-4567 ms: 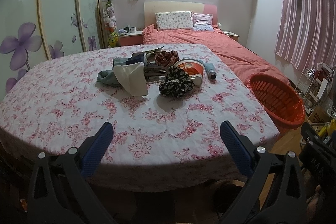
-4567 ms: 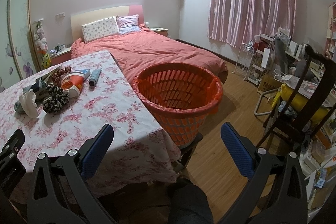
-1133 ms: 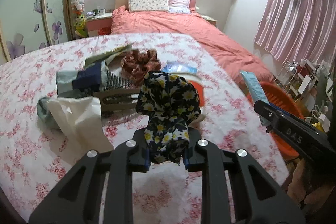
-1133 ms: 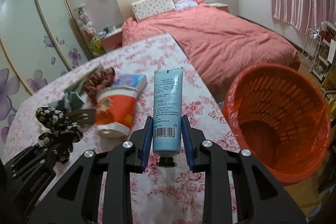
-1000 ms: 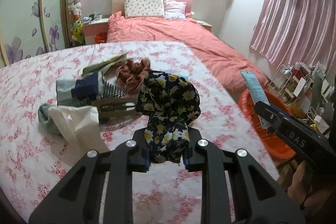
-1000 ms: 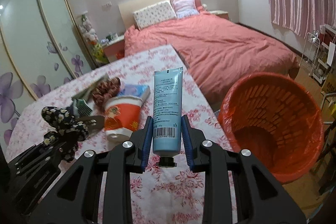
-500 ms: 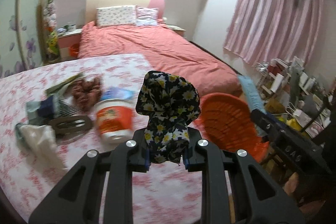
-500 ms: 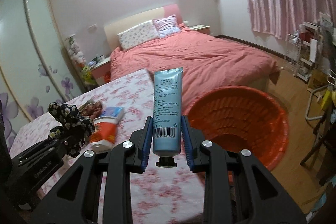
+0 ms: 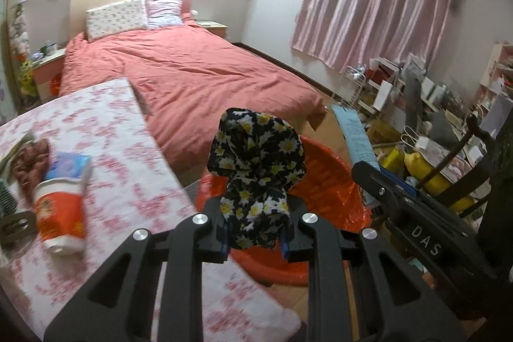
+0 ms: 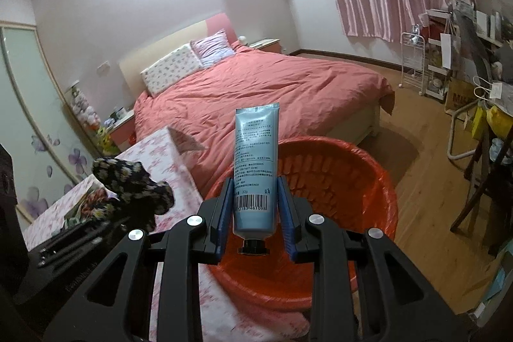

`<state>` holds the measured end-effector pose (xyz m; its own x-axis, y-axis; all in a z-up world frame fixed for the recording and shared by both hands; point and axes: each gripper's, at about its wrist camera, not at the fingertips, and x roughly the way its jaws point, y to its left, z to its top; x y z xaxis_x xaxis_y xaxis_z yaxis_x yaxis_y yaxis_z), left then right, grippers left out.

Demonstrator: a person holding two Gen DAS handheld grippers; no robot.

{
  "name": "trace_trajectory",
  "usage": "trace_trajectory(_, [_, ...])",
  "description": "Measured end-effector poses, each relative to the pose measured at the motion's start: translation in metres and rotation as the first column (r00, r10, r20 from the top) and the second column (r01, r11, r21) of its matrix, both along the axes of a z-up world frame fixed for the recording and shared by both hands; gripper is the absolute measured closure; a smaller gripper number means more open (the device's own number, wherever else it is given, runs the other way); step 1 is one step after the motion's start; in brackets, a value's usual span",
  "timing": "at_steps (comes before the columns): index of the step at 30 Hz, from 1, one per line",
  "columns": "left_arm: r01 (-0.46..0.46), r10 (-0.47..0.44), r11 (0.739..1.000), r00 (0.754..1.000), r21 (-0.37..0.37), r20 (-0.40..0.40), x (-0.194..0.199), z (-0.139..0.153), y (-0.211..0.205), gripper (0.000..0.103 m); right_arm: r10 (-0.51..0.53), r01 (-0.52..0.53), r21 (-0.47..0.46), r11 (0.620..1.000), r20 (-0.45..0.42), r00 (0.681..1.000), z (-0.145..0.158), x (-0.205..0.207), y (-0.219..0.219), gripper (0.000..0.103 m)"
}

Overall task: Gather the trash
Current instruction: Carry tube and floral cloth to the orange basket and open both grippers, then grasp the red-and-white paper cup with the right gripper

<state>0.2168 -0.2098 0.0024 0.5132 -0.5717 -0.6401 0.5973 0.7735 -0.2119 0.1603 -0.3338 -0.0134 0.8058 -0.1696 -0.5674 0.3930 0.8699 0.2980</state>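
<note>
Basket [image 10: 368,169] rim beside table [image 10: 179,169] edge | floor [image 10: 426,181] beyond open

basket [image 10: 378,181] mouth open, nothing over it | tabletop [image 9: 134,175] edge close on its left | bed [image 9: 192,76] behind | chair [image 10: 481,181] and clutter right | bare floor [image 10: 416,156] between basket and chair

Floral-cloth table [image 9: 134,181] w/ red cup [image 9: 59,215], blue packet [image 9: 69,165]; basket [image 10: 368,181] on floor.
</note>
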Motion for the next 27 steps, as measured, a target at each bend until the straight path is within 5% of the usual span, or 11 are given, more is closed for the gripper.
trace_trajectory(7, [0.031,-0.03,0.999,0.999,0.027,-0.017,0.017,-0.018,-0.031,0.076,-0.035,0.034,0.05,0.998,0.006,0.999,-0.009,0.003,-0.023,0.075])
trace_trajectory(10, [0.009,-0.008,0.999,1.0,0.043,-0.029,0.024,-0.026,-0.031,0.061,-0.037,0.038,0.053,0.998,-0.009,0.999,-0.013,0.006,-0.026,0.074])
trace_trajectory(14, [-0.031,0.033,0.998,0.999,0.059,-0.041,0.031,-0.033,-0.02,0.048,-0.041,0.042,0.047,0.998,-0.017,0.999,-0.012,0.004,-0.024,0.051])
trace_trajectory(27, [-0.178,0.178,0.98,0.984,0.09,0.01,0.023,-0.021,0.053,0.031,0.004,-0.004,-0.001,1.0,-0.021,1.0,0.01,0.01,0.003,0.044])
